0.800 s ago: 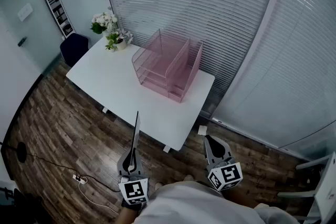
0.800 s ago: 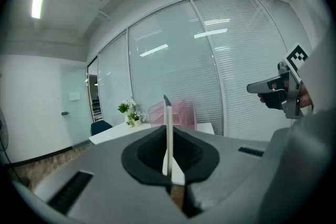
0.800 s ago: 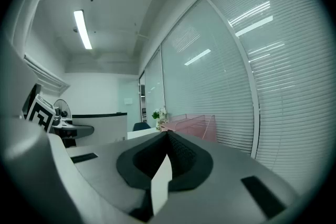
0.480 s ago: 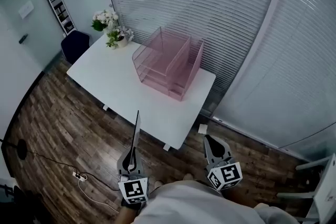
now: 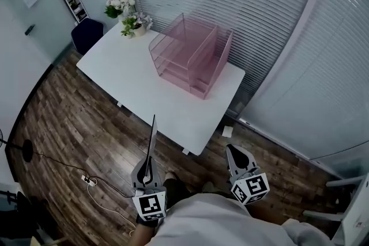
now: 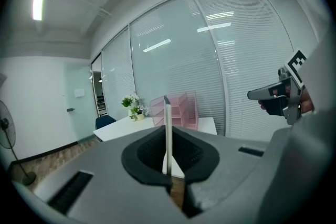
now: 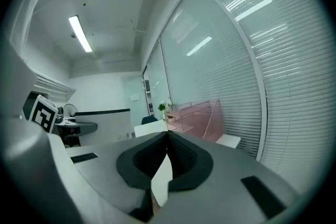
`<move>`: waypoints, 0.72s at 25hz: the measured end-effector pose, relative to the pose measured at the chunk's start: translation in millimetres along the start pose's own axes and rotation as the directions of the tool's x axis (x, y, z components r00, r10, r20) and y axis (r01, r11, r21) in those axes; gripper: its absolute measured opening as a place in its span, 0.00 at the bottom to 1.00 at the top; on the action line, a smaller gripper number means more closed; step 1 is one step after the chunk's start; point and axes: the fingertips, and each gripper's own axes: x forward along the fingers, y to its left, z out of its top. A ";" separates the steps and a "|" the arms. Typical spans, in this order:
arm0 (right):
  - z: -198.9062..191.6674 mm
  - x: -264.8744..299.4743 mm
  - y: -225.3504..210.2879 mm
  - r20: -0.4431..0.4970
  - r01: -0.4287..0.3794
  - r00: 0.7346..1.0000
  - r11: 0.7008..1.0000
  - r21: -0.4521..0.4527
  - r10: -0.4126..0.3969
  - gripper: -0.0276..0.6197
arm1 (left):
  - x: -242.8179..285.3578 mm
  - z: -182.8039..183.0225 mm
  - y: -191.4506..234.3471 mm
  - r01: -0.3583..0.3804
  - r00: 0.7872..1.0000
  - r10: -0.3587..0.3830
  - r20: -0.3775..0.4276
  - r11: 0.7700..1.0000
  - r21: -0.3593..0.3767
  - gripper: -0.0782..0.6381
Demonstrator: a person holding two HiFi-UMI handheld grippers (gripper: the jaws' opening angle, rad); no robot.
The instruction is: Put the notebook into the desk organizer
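Observation:
A pink wire desk organizer (image 5: 190, 55) stands on the white table (image 5: 138, 86), toward its far right side. My left gripper (image 5: 148, 169) is shut on a thin notebook (image 5: 151, 141), held edge-on and upright over the wooden floor, short of the table's near edge. In the left gripper view the notebook (image 6: 168, 131) rises between the pads, with the organizer (image 6: 177, 110) behind it. My right gripper (image 5: 232, 151) hangs beside the left one, shut and empty. Its view looks past the closed jaws (image 7: 167, 136) to the organizer (image 7: 197, 120).
A pot of flowers (image 5: 130, 19) stands on the table's far left corner and a dark blue chair (image 5: 86, 36) behind it. Window blinds (image 5: 259, 14) run close behind the table. A cable and plug (image 5: 87, 180) lie on the floor at the left.
The head view has shifted, so the table and organizer sit a little further right in the frame. Both grippers keep their pose, and the notebook stays in the left one.

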 end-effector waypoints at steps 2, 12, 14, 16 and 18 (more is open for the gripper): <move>-6.6 5.1 4.8 -0.024 -0.003 1.000 1.000 -0.003 0.003 0.06 | 3.4 -3.9 6.3 0.006 1.000 -0.006 0.000 1.000 -0.001 0.13; 22.4 109.2 16.9 -0.022 0.111 0.993 0.992 -0.055 -0.113 0.06 | 113.7 12.5 65.7 0.146 0.988 -0.146 0.058 0.989 -0.007 0.13; 33.4 131.0 20.9 -0.007 0.142 0.990 0.988 -0.058 -0.143 0.06 | 137.5 25.5 81.1 0.184 0.980 -0.183 0.078 0.983 0.002 0.13; 40.9 149.8 27.2 0.003 0.167 0.986 0.984 -0.055 -0.168 0.06 | 158.1 39.6 94.2 0.218 0.971 -0.219 0.098 0.976 0.022 0.13; 40.7 162.3 36.2 0.001 0.181 0.983 0.982 -0.055 -0.181 0.06 | 174.0 51.1 104.5 0.247 0.961 -0.251 0.112 0.968 0.049 0.13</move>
